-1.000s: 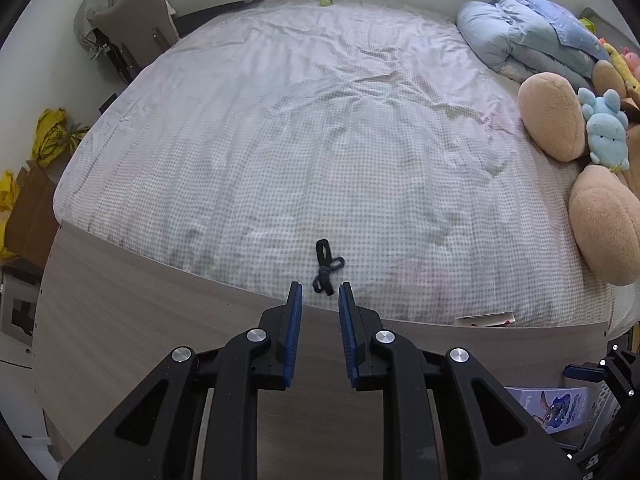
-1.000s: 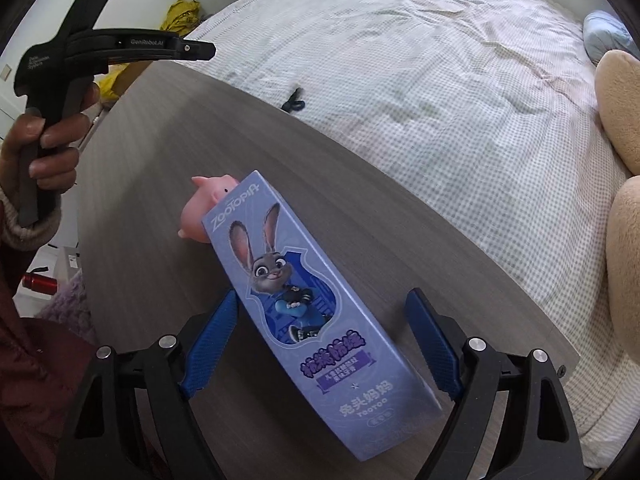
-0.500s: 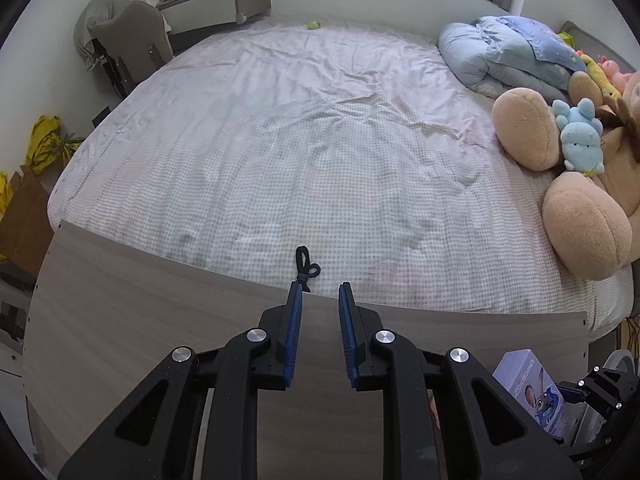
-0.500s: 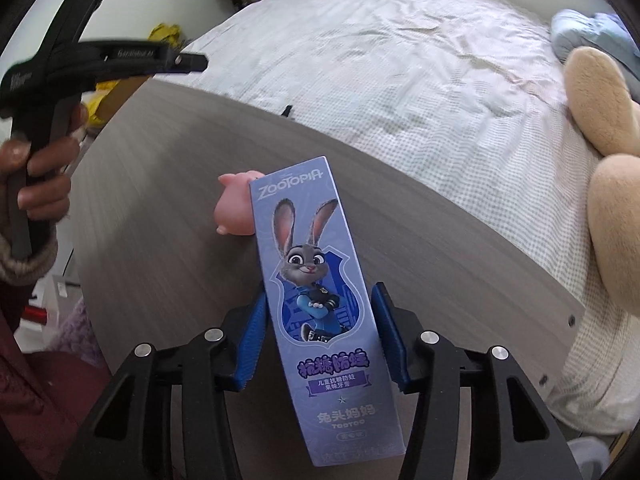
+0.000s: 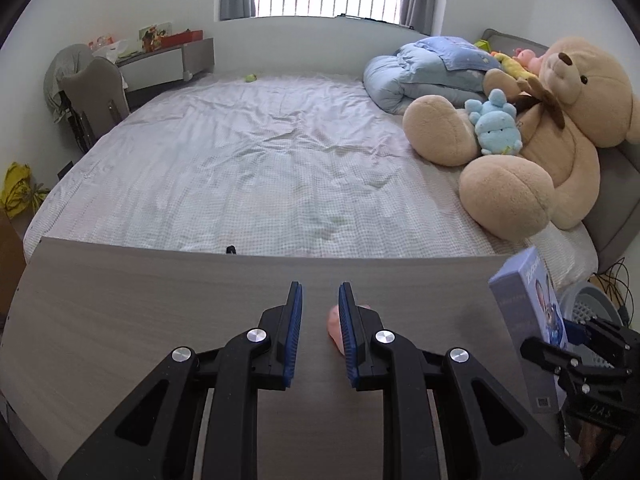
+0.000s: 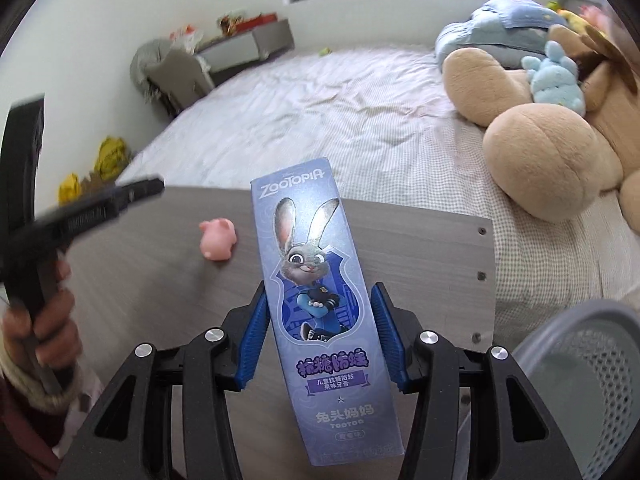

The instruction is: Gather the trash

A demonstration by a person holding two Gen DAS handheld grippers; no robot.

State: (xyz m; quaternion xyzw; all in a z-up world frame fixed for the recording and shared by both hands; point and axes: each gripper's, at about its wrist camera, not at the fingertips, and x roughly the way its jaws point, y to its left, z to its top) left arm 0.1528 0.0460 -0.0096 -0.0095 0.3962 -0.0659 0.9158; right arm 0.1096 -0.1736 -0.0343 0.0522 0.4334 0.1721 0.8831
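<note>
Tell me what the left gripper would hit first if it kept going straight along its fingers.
Most likely the grey wood-grain board. The left gripper points down at it with nothing between its fingers. The small pink pig toy sits just right of that line, beside the right finger, so it might be brushed; depth is unclear.

This is a bedroom in a home. A wide bed (image 5: pixel 256 168) fills it. A big teddy bear (image 5: pixel 560 128) and a folded duvet (image 5: pixel 424 72) lie there.

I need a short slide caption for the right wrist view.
Right claw grips the purple Zootopia box above the wooden board, near a pink pig toy.
</note>
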